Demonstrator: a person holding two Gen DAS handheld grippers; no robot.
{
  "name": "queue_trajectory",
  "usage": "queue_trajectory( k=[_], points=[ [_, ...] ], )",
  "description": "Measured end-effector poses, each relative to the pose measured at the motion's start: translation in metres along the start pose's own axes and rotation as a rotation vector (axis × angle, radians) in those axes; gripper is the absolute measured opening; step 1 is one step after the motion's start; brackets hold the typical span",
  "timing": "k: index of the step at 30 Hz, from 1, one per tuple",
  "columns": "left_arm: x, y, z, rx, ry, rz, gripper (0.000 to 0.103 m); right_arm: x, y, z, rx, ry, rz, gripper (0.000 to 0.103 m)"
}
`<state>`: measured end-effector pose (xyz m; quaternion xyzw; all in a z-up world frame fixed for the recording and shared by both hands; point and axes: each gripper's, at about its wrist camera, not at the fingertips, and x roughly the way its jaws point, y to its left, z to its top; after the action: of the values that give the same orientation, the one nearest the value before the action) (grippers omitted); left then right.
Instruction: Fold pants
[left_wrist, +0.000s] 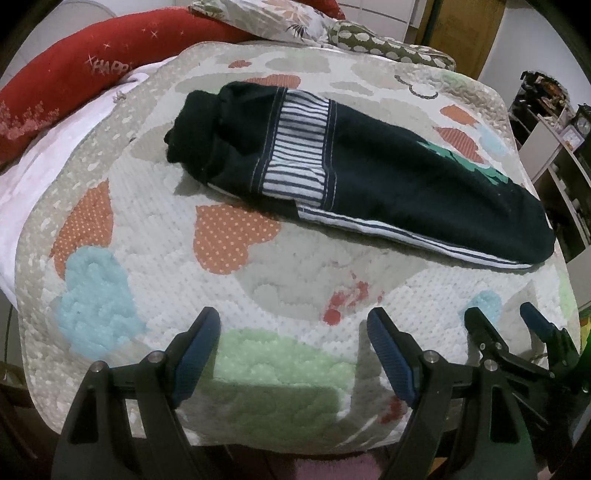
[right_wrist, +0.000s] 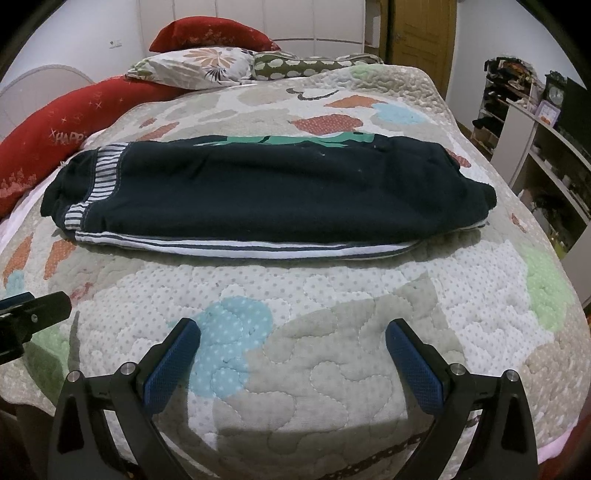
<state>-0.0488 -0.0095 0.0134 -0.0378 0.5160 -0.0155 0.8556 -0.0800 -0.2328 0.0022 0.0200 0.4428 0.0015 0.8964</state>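
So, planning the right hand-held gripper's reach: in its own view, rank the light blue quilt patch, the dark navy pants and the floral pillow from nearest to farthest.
1. Light blue quilt patch, just ahead, slightly left.
2. Dark navy pants, mid-bed.
3. Floral pillow, at the far end.

pants (right_wrist: 258, 192) were dk navy w/ navy-white striped band & edge, green print | quilt (right_wrist: 332, 295) was white-dotted beige w/ orange, lt blue, green patches | red pillow (left_wrist: 74, 74) w/ pale lettering | gripper pads (right_wrist: 171, 365) blue
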Motion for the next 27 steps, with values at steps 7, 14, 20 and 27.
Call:
queue_trajectory(
  k=[7,14,20,27],
  points=[
    [0.0047,0.0,-0.0013,0.002,0.014,0.002,0.081,0.0001,0.0022,-0.0009,-0.009,-0.009,-0.01,0.103],
    [0.0064,-0.0005,-0.0013,0.004,0.022,0.001,0.084,0.0001,0.0027,-0.0017,-0.012,-0.017,-0.014,0.103],
    [0.0089,-0.0012,-0.0012,0.006,0.03,0.0,0.087,0.0001,0.0027,-0.0023,-0.015,-0.018,-0.015,0.103],
    [0.0098,-0.0009,-0.0006,0.007,0.033,-0.001,0.088,-0.0005,0.0038,-0.0019,-0.016,-0.023,-0.019,0.103]
  ],
)
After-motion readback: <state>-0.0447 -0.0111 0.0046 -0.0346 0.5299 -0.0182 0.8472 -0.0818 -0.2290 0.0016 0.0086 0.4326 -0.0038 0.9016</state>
